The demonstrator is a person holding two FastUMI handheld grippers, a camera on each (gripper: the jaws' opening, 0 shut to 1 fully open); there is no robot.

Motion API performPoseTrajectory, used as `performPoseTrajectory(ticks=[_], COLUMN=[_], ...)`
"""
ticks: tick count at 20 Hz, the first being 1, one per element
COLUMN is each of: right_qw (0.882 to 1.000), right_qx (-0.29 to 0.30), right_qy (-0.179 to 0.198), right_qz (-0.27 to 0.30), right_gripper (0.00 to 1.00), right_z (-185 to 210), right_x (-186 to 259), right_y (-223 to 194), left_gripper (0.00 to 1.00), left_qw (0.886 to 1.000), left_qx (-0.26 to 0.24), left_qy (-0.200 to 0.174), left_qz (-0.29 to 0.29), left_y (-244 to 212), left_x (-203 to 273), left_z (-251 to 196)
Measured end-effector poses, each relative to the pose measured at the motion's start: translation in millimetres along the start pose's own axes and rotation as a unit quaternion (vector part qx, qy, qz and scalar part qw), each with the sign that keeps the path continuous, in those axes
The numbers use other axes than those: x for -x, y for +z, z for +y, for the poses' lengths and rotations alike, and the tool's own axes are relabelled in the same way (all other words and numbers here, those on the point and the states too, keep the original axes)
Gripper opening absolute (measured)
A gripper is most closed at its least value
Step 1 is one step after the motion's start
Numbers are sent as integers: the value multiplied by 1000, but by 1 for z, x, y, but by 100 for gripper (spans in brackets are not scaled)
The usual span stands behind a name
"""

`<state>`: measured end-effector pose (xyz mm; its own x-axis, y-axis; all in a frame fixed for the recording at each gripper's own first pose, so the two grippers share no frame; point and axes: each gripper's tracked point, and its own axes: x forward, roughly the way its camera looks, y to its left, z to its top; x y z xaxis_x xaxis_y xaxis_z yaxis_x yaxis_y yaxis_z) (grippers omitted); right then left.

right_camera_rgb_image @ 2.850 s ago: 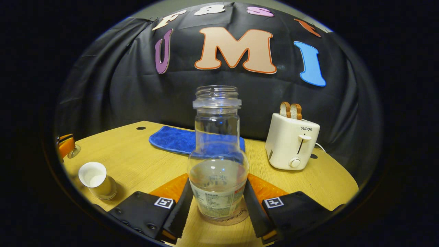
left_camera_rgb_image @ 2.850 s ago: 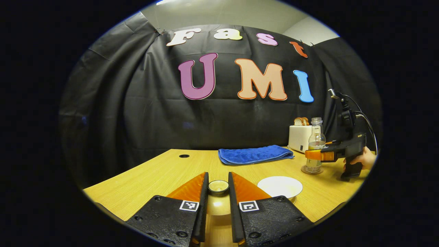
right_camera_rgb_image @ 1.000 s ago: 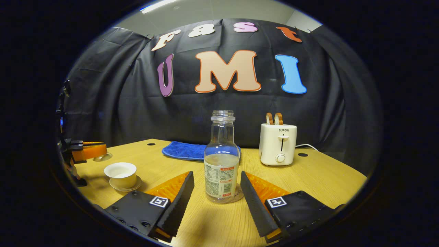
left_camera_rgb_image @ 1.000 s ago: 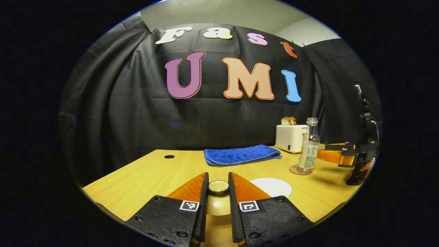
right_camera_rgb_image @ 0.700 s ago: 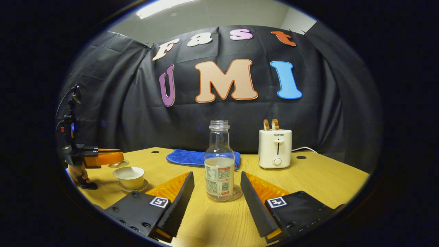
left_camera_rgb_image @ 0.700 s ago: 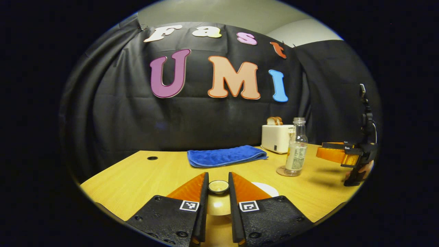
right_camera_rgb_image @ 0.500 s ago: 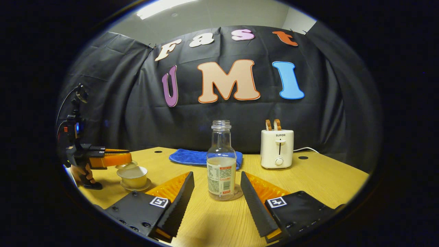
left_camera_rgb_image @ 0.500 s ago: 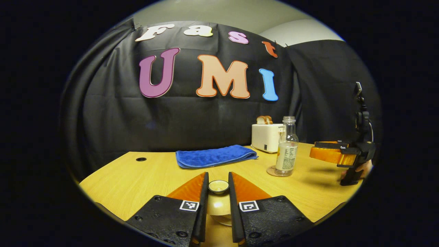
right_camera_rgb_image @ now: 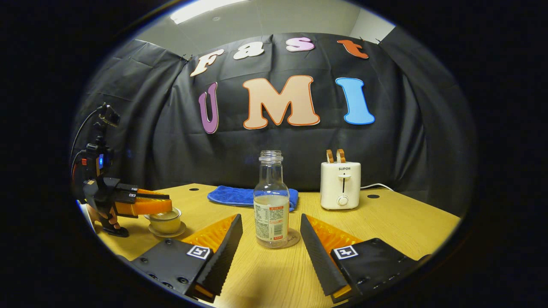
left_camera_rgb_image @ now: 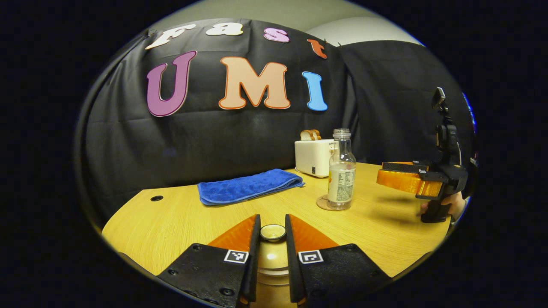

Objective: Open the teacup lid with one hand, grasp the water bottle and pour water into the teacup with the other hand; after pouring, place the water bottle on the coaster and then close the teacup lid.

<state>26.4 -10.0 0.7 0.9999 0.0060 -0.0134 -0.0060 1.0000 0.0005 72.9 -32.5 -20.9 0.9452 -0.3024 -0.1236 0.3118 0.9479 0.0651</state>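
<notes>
One bottle [right_camera_rgb_image: 271,201], one teacup [right_camera_rgb_image: 165,221], one toaster [right_camera_rgb_image: 340,185], one towel [right_camera_rgb_image: 239,196]

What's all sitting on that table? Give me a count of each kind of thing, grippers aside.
Water bottle: 1
Coaster under the bottle: 1
Teacup on its saucer, with the lid on it: 1 set
Blue towel: 1
Toaster: 1
Bread slices in the toaster: 2
Total: 7
</notes>
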Motion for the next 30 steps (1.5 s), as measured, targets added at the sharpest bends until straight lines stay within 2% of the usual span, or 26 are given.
performPoseTrajectory(ticks=[5,6,8,9,10,11,12,13,14,17,18,19,21,23,26,28,30], right_qw=[1000,1000,1000,1000,1000,1000,1000,1000,1000,1000,1000,1000,1000,1000,1000,1000,1000], right_qx=[0,0,0,0,0,0,0,1,0,1,1,1,1,1,2,2,2], right_qy=[1,1,0,0,0,0,0,0,0,0,0,0,-4,-8,-11,-13,-18], right_qz=[1,0,0,0,0,0,0,0,0,0,-1,-1,-1,-2,-1,-2,-2], right_gripper=[88,85,88,85,85,91,88,88,88,85,88,85,88,85,88,85,88], right_z=[0,1,0,0,0,0,0,0,0,0,0,0,-2,-4,-6,-7,-9], right_x=[2,2,1,1,1,1,1,1,1,2,2,2,2,3,2,2,3], right_y=[2,3,0,1,1,0,0,0,1,0,1,0,1,1,0,0,1], left_gripper=[28,28,28,29,29,32,34,46,48,88,94,95,95,95,95,95,99], left_qw=[1000,1000,1000,1000,1000,1000,1000,1000,1000,999,999,998,997,995,990,987,982], left_qx=[-1,-3,-9,-8,-7,-7,-8,-9,-8,-2,2,6,12,21,41,42,42], left_qy=[-3,-6,-5,-3,-2,-2,-1,2,8,33,45,53,72,93,122,148,176], left_qz=[4,8,10,11,13,12,9,5,1,-9,-12,-16,-24,-36,-57,-52,-49], left_y=[-1,-2,-2,-2,-3,-3,-1,0,1,3,3,4,6,9,12,8,7], left_x=[2,3,3,4,4,5,6,7,9,16,19,23,31,41,56,63,70], left_z=[-2,-4,-4,-3,-2,-3,-3,-2,0,8,11,12,15,20,30,39,47])
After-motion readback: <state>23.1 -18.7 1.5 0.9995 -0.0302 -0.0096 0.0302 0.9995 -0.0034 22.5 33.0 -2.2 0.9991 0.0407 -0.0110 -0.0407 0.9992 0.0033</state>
